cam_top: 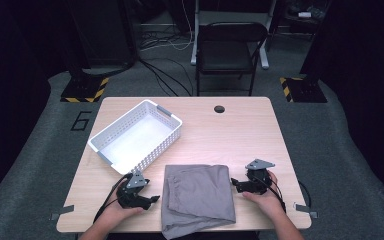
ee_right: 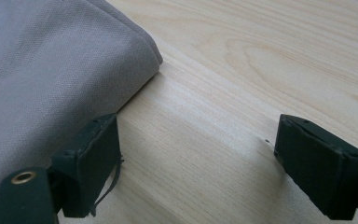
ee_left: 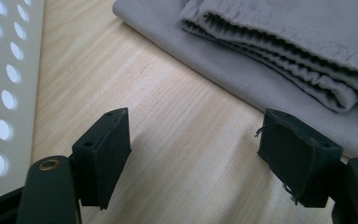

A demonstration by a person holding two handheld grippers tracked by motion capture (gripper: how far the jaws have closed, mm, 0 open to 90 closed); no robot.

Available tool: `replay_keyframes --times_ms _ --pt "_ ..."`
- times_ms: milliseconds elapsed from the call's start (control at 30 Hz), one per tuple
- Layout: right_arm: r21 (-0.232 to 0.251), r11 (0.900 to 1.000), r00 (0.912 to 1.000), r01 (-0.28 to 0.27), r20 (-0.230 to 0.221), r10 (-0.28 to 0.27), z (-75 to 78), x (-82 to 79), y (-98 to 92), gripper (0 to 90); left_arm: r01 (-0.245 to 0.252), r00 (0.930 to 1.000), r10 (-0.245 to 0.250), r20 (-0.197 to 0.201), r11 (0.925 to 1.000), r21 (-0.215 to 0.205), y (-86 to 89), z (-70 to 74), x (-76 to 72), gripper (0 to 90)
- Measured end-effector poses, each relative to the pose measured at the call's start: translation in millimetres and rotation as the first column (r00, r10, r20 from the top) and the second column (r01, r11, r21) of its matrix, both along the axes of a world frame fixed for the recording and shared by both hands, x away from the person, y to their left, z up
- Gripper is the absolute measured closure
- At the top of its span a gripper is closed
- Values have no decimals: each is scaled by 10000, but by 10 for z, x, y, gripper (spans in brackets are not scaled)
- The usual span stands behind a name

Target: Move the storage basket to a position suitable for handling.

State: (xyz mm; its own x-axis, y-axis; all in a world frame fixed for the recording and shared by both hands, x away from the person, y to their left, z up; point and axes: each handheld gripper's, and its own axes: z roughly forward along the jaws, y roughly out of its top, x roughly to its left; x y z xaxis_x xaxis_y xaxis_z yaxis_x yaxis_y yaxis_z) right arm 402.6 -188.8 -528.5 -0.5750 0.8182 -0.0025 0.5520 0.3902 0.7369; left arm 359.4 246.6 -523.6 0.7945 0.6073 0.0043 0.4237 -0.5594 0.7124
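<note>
High view puts the folded grey shorts (cam_top: 197, 197) at the table's (cam_top: 240, 130) near edge, just right of the empty white basket (cam_top: 135, 135). I judge folding done, basket transfer left. My left gripper (cam_top: 152, 199) gapes empty left of the shorts; my right gripper (cam_top: 234, 183) gapes empty on their right. The shorts' near hem is cut off.

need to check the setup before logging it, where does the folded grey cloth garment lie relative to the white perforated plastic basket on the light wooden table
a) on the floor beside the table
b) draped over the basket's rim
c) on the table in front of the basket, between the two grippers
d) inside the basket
c: the folded grey cloth garment lies flat on the light wooden table, nearer the person than the white perforated plastic basket, between the left gripper and the right gripper.
</note>
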Motion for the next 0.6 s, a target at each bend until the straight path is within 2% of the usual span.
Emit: replay_keyframes --times_ms 100,133,233,300,500,600 --pt "15 10000 10000 -3 0 3 0 0 1 136 40 9999 -40 -117 10000 2 -9 54 -8 264" --pt "-9 10000 10000 2 12 -2 0 1 0 136 -7 9998 4 -198 9999 -119 -21 81 -19 270" --pt "14 10000 10000 -3 -4 3 0 0 1 135 66 9999 -69 -154 9998 -190 -33 125 -34 282" --pt "26 10000 10000 9 -3 -9 0 0 2 136 143 9994 -153 -318 9995 -289 -54 212 -78 287" --pt "24 10000 10000 11 -7 -11 0 -1 2 136 44 9997 -53 -249 9993 -367 -61 325 -153 308" --pt "-6 10000 10000 4 5 -4 0 0 0 136 -79 9998 74 -211 9997 -222 -36 389 -170 331"
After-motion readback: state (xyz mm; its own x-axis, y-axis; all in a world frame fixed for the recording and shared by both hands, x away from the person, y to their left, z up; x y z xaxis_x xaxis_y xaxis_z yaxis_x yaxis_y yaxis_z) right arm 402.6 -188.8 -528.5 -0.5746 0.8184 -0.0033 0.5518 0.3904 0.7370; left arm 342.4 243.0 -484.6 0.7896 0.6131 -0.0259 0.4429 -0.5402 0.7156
